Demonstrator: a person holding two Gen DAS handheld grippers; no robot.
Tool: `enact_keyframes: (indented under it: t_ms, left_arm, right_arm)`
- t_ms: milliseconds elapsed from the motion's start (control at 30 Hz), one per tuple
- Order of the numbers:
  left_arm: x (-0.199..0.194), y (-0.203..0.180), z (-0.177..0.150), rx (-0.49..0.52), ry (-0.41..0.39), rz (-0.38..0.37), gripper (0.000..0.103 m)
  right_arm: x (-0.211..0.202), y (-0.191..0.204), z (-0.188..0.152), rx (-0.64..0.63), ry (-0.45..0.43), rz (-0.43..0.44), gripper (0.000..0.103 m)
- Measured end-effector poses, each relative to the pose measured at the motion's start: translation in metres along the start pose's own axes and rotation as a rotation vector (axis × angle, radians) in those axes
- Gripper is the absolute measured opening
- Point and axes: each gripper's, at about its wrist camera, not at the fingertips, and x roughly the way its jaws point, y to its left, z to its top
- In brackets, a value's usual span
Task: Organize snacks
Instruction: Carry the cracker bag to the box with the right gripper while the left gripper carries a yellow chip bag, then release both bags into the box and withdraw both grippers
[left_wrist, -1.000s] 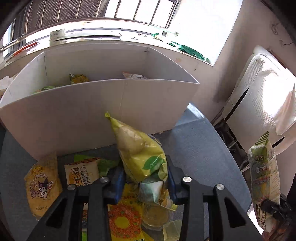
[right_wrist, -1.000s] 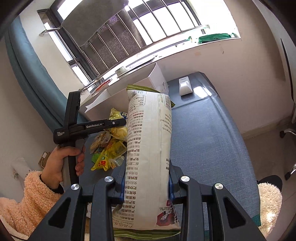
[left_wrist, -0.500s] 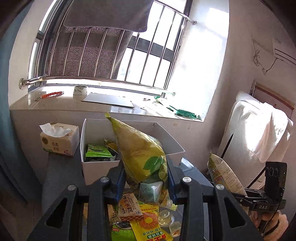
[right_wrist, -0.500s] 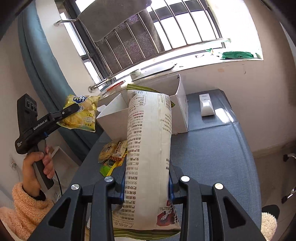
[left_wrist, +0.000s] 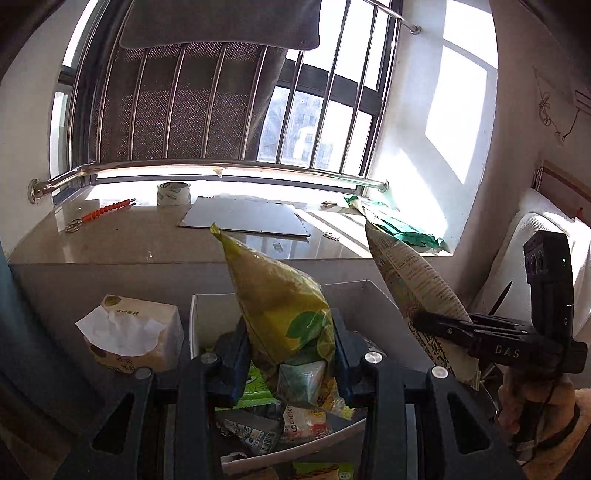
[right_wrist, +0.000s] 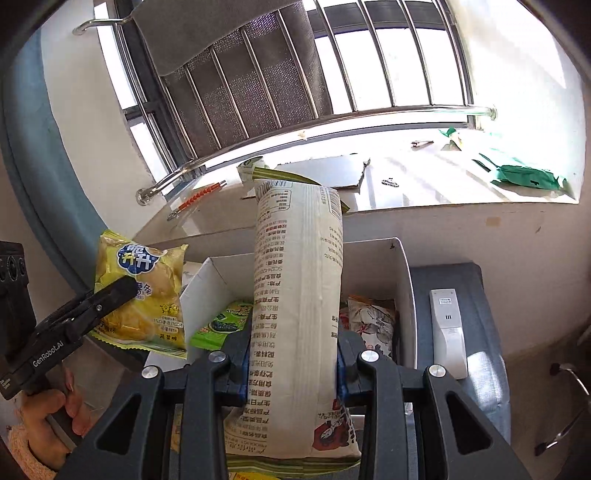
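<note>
My left gripper (left_wrist: 290, 354) is shut on a yellow chip bag (left_wrist: 280, 306) and holds it in the air in front of the white box (left_wrist: 201, 317). The same bag (right_wrist: 142, 295) shows in the right wrist view, left of the box (right_wrist: 400, 280). My right gripper (right_wrist: 291, 360) is shut on a tall cream snack bag (right_wrist: 299, 295), held upright just before the box. It also shows in the left wrist view (left_wrist: 413, 280) at the right. Several snack packets (right_wrist: 371, 321) lie inside the box. More loose snacks (left_wrist: 258, 432) lie below my left gripper.
A tissue box (left_wrist: 129, 338) stands left of the white box. A white remote (right_wrist: 447, 328) lies on the blue-grey table (right_wrist: 480, 332) to the right. The windowsill (left_wrist: 110, 236) behind holds a tape roll (left_wrist: 173, 194), a grey board and a green bag.
Both grippers have risen with their bags and tilted up toward the window. The right gripper has come closer to the box; the snack pile on the table has dropped low in view.
</note>
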Motion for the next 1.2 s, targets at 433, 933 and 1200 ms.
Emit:
enact_keyframes:
  t_ms: [433,933,1200]
  left_arm:
    - [0.001,0.005,-0.007,0.042,0.056,0.096,0.103]
    - [-0.092,-0.031,-0.046,0.080,-0.053,0.061,0.103]
    - [-0.137,-0.045,-0.110,0.058,-0.064,0.047,0.103]
  right_arm:
    - [-0.008,-0.009,0.002,-0.019,-0.068,-0.024,0.103]
    - [-0.116,0.013,-0.054,-0.134,-0.208,0.086,0.103]
    - [-0.139,0.013,-0.128,-0.127,-0.191,0.093,0.103]
